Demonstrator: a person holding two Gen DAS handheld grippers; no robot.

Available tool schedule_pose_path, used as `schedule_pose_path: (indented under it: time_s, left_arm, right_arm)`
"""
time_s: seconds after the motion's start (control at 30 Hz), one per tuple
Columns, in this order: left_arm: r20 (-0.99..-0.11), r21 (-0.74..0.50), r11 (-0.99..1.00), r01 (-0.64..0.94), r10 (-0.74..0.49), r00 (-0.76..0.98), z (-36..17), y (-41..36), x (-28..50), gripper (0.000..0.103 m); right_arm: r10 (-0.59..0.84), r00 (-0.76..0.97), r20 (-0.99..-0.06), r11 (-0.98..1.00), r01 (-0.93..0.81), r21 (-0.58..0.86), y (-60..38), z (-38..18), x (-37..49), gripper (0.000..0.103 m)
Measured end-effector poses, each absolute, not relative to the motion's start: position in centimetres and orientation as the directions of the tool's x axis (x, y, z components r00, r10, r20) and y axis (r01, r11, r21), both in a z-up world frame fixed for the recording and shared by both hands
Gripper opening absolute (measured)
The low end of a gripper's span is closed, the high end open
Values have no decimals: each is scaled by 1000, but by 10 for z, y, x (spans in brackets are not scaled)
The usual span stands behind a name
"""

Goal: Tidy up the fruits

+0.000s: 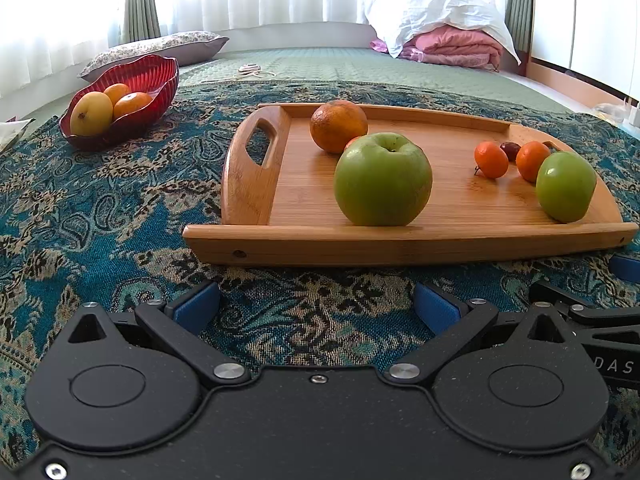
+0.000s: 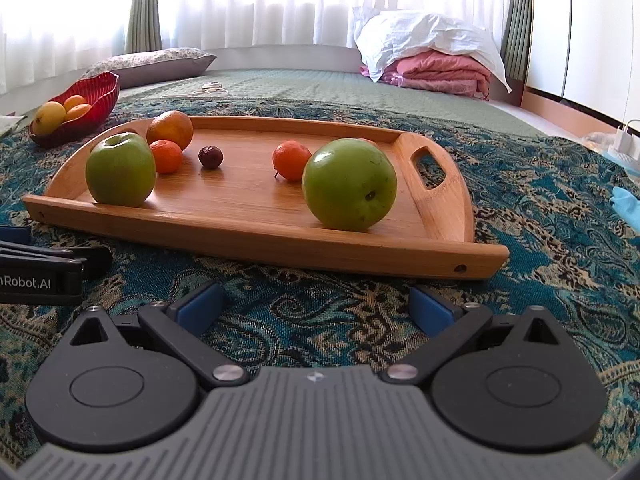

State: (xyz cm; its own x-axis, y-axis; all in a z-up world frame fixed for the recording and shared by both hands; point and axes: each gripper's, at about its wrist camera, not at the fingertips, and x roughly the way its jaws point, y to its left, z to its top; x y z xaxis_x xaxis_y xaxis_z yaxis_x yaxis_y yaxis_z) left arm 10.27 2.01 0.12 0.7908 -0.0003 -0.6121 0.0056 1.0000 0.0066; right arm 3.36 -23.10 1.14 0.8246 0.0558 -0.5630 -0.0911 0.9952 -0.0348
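Note:
A wooden tray [image 1: 304,204] [image 2: 256,204] lies on the patterned cloth ahead of both grippers. On it sit a green apple [image 1: 383,179] [image 2: 120,169], a second green apple [image 1: 566,186] [image 2: 349,184], a large orange [image 1: 338,125] [image 2: 170,128], small tangerines [image 1: 491,159] [image 2: 291,160] and a dark small fruit [image 2: 211,156]. A red glass bowl [image 1: 154,76] [image 2: 100,92] at the far left holds a yellow fruit and two oranges. My left gripper [image 1: 316,306] stands open and empty short of the tray's near rim. My right gripper [image 2: 316,306] is likewise open and empty.
A pillow [image 1: 160,46] lies behind the bowl. Folded pink and white bedding [image 1: 448,36] is piled at the back right. Scissors and cord [image 1: 250,70] lie on the green quilt beyond the cloth. A white charger [image 2: 624,140] sits at the right edge.

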Motion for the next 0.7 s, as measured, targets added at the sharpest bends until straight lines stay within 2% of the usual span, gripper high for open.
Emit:
schedule_pose_path:
  time_s: [0.7]
  left_arm:
    - [-602, 14, 1000, 7, 3, 799, 1, 20, 101, 103]
  right_arm:
    - [56, 826, -560, 995, -91, -34, -232, 11, 33, 103]
